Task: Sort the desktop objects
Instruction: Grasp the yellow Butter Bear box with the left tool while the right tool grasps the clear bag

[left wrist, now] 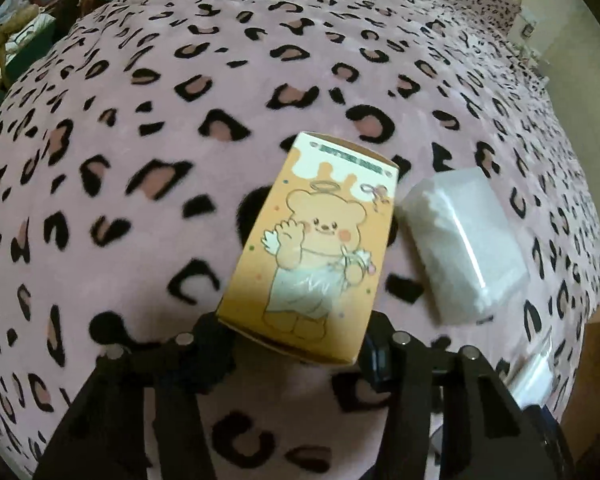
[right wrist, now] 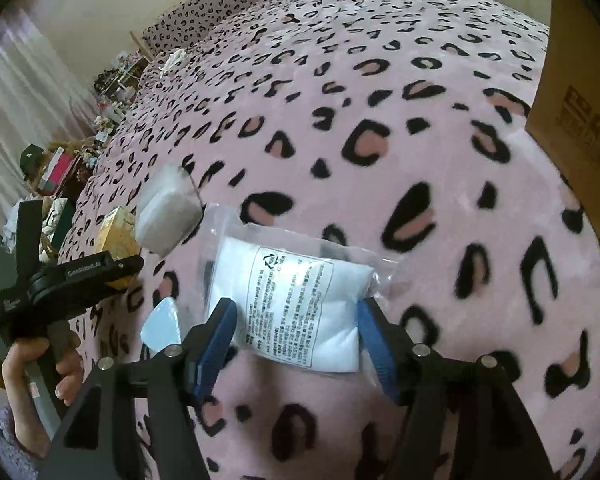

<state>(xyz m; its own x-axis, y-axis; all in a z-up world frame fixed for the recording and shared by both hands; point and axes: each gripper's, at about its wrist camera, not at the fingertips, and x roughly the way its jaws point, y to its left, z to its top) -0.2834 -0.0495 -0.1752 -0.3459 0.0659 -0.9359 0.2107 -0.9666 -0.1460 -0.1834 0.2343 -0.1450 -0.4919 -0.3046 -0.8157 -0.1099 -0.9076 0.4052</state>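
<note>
In the left wrist view, my left gripper (left wrist: 296,340) is shut on an orange bear-print box (left wrist: 312,248), gripping its near end and holding it over the pink leopard blanket (left wrist: 140,160). A white frosted packet (left wrist: 464,244) lies just right of the box. In the right wrist view, my right gripper (right wrist: 296,328) has its blue fingers (right wrist: 216,336) on both sides of a clear bag with a white pad and printed label (right wrist: 292,300), closed on it. The left gripper (right wrist: 80,276), the orange box (right wrist: 118,232) and the frosted packet (right wrist: 168,212) show at the left.
A cardboard box (right wrist: 572,100) stands at the right edge of the bed, also seen in the left wrist view (left wrist: 596,364). A light blue triangular piece (right wrist: 162,324) lies by the right gripper. Pillows (right wrist: 220,4) lie at the far end. Clutter (left wrist: 28,20) sits beyond the bed's left side.
</note>
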